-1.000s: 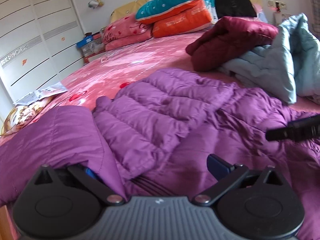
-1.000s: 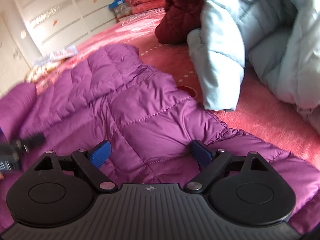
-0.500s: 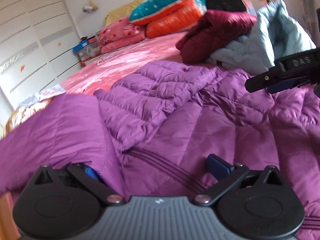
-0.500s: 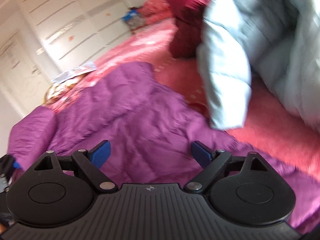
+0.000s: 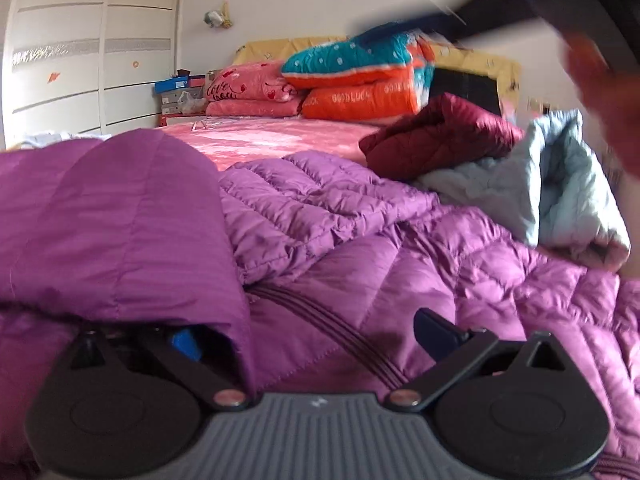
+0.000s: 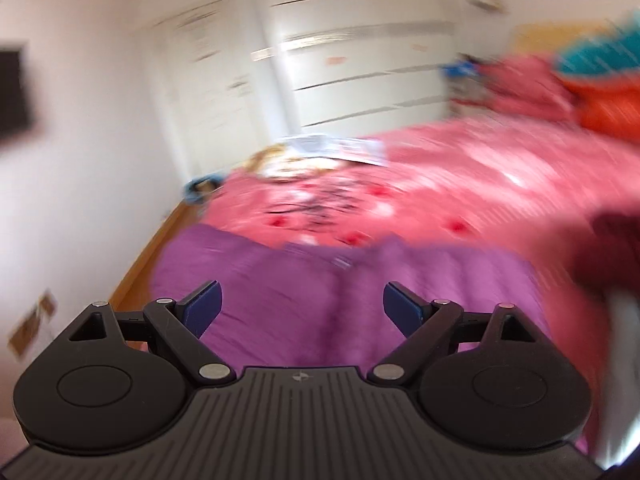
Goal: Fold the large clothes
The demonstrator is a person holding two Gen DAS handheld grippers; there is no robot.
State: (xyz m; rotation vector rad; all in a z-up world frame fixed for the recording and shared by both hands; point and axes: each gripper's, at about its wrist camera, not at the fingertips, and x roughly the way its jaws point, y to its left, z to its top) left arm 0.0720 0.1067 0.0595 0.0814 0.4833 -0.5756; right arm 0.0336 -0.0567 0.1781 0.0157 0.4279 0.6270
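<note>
Across the near half of the bed (image 5: 280,136) lies the purple jacket (image 5: 400,248), spread flat, filling the left wrist view from 3 to 9 o'clock.

Left claw (image 5: 308,336): jaws stand wide apart. The right finger (image 5: 434,330) rests on or just above the jacket body beside the dark zipper line (image 5: 320,320). The left finger (image 5: 185,342) is mostly covered by a smooth purple fold (image 5: 112,220) draped over it from 9 o'clock; only a blue patch of its pad shows. The fold lies over that finger alone, and nothing is pinched between the two. Whether the covered pad presses the fabric cannot be told.

Right claw (image 6: 302,310): jaws wide apart, with no grip on anything. Both blue pads (image 6: 202,310) show clear of the jacket (image 6: 340,284), which lies below and ahead at 12 o'clock.

Beyond the jacket in the left wrist view, at 2 o'clock, sit a maroon coat (image 5: 440,136) and, at 3 o'clock, a pale blue coat (image 5: 552,188) touching the jacket edge. Pillows (image 5: 352,80) are stacked at 12 o'clock; a white wardrobe (image 5: 92,60) stands at 10 o'clock.

Limits of view: the right wrist picture is heavily motion-blurred, so jacket seams and bedspread (image 6: 440,184) pattern are smeared. A dark blurred shape crosses the left wrist view at 1 o'clock and cannot be identified. The jacket's near hem is cut off by both claw bodies.
</note>
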